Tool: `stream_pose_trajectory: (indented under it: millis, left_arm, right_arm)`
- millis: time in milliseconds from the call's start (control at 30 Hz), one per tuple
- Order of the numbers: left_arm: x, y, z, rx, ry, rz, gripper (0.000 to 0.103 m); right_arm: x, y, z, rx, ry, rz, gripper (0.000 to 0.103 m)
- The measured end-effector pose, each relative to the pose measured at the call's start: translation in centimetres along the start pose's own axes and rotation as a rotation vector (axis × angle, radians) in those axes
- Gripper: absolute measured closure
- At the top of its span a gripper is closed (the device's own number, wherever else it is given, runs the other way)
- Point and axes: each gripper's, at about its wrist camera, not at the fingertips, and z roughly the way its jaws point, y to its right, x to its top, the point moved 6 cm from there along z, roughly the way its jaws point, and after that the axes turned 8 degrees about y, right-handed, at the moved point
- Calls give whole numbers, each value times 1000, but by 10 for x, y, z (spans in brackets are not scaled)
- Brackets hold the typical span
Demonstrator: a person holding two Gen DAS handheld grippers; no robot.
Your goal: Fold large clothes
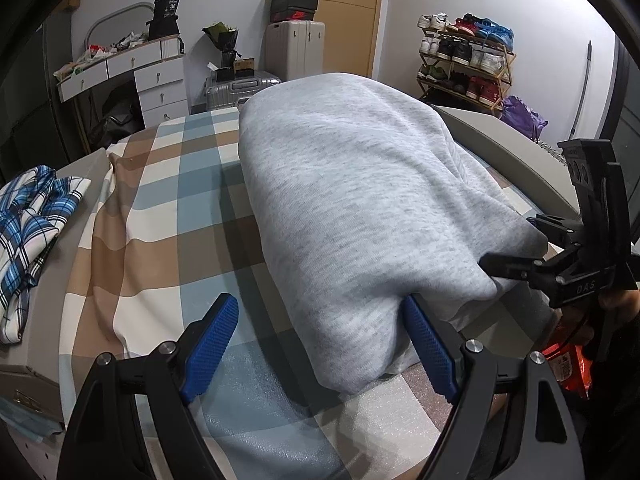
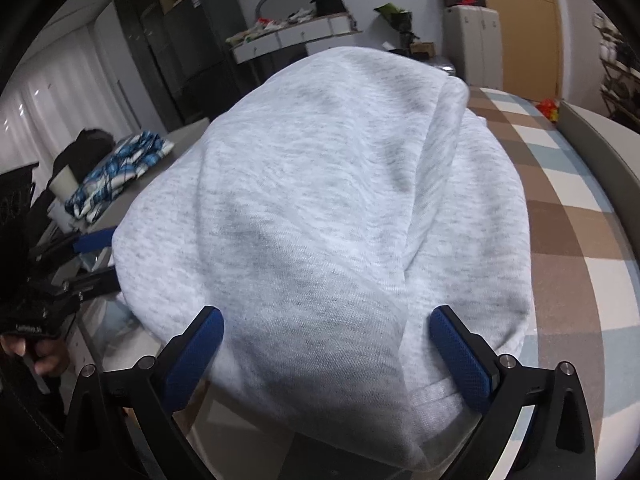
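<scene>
A wooden shoe rack [image 1: 466,64] at two o'clock in the left wrist view is filled with sneakers; shoeboxes [image 1: 295,0] are stacked on a pale suitcase [image 1: 295,50] at twelve. A heather-grey sweatshirt [image 1: 360,200], soft knit and folded into a thick mound, is laid on the bed's checked sheet [image 1: 160,208]. The left gripper [image 1: 320,344] is seen with jaws wide apart, the sweatshirt's near edge lying between its ribbed blue pads without being pinched. The right gripper [image 2: 326,354] is likewise spread fully, cloth draped between its pads, nothing clamped. A blue plaid shirt [image 1: 28,232] is crumpled at nine o'clock
</scene>
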Motion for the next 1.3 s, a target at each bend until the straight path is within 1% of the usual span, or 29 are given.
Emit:
stream_pose_trajectory:
  millis: [133, 200, 300, 400, 500, 567, 700, 800, 833, 900, 933, 967, 1000, 1033, 1067, 1133, 1200, 1300]
  left_arm:
    - [0, 0, -1, -3, 3, 4, 22]
    - [0, 0, -1, -4, 4, 4, 22]
    - [0, 0, -2, -6, 3, 14, 22]
    - [1, -3, -5, -3, 8, 19, 22]
    - [3, -6, -9, 12, 20, 22, 22]
    - [4, -6, -10, 16, 25, 32, 22]
    - [3, -6, -8, 7, 17, 33, 22]
    - [1, -4, -6, -4, 5, 51, 22]
    - [0, -3, -5, -4, 1, 60, 22]
    - [-1, -3, -4, -7, -8, 65, 22]
    - [-2, -4, -4, -10, -12, 62, 22]
    - [-2, -5, -4, -13, -15, 60, 22]
    - [-2, -7, -4, -15, -19, 56, 22]
    - [-3, -9, -4, -20, -24, 52, 21]
    - [-3, -10, -3, -28, -30, 48, 21]
    - [-5, -12, -3, -48, -36, 37, 21]
    - [-6, -13, -2, -63, -43, 28, 21]
    - [-7, -13, -2, -71, -51, 32, 21]
  right_arm:
    - [-7, 1, 1, 72, -55, -118, 0]
    - [-9, 0, 1, 80, -56, -134, 0]
    - [-12, -1, 1, 67, -42, -137, 0]
    - [-10, 0, -1, 70, -25, -103, 0]
    - [-3, 1, -7, 55, -17, -55, 0]
    - [1, -1, -8, 40, -10, -58, 0]
    - [3, -10, -6, 31, -7, -73, 1]
    - [7, -11, -5, 43, 10, -54, 1]
    - [7, -10, -3, 42, 13, -41, 3]
    - [10, -7, -2, 60, 28, 4, 18]
    - [13, -5, -5, 80, 50, 28, 46]
    - [18, -3, -12, 90, 85, 52, 70]
    - [24, 0, -22, 119, 133, 81, 77]
    - [31, 4, -35, 147, 192, 99, 86]
    - [34, 6, -43, 161, 224, 110, 91]
    - [37, 14, -51, 155, 248, 127, 94]
    - [33, 17, -46, 130, 224, 116, 95]
    - [23, 17, -23, 62, 140, 80, 95]
